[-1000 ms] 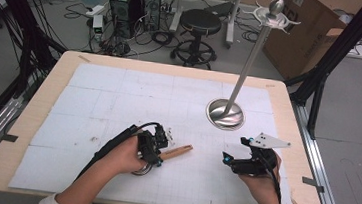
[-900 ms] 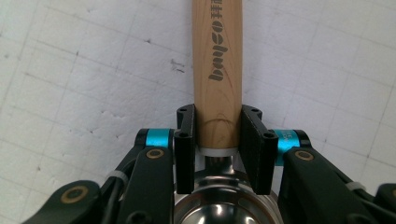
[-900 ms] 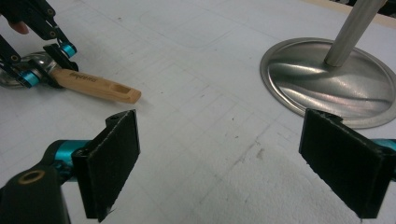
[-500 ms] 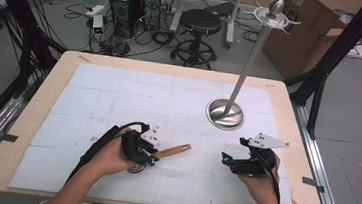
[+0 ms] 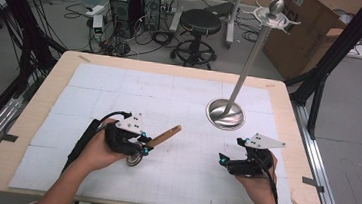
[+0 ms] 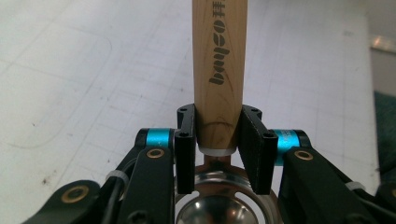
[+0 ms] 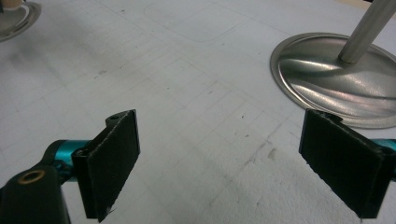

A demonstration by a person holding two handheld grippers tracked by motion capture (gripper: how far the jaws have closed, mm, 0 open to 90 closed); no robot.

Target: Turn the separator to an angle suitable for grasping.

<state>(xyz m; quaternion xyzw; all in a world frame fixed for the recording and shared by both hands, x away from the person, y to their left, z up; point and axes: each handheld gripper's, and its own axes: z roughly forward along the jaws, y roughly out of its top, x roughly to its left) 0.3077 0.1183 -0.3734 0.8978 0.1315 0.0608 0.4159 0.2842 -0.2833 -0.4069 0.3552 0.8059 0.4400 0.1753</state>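
Observation:
A utensil with a light wooden handle (image 5: 166, 134) (image 6: 218, 70) and a round metal head (image 5: 134, 159) (image 6: 217, 205) is in my left gripper (image 5: 140, 144) (image 6: 218, 140). That gripper is shut on the handle close to the head, and the handle points up and right, off the mat. My right gripper (image 5: 222, 160) (image 7: 229, 158) hovers low over the mat at the front right. It is open, with nothing between its pads (image 7: 114, 154). A tall metal stand rises from a round base (image 5: 225, 114) (image 7: 336, 84) to a hooked top (image 5: 276, 12).
A white gridded mat (image 5: 119, 91) covers the wooden table (image 5: 44, 94). Behind the table are a black stool (image 5: 201, 23), computer cases and cables on the floor, and a cardboard box (image 5: 311, 34) at the back right. Black frame posts flank both sides.
My left hand has carried the utensil to the left and lifted it, so the handle now tilts upward. The right hand has stayed where it was.

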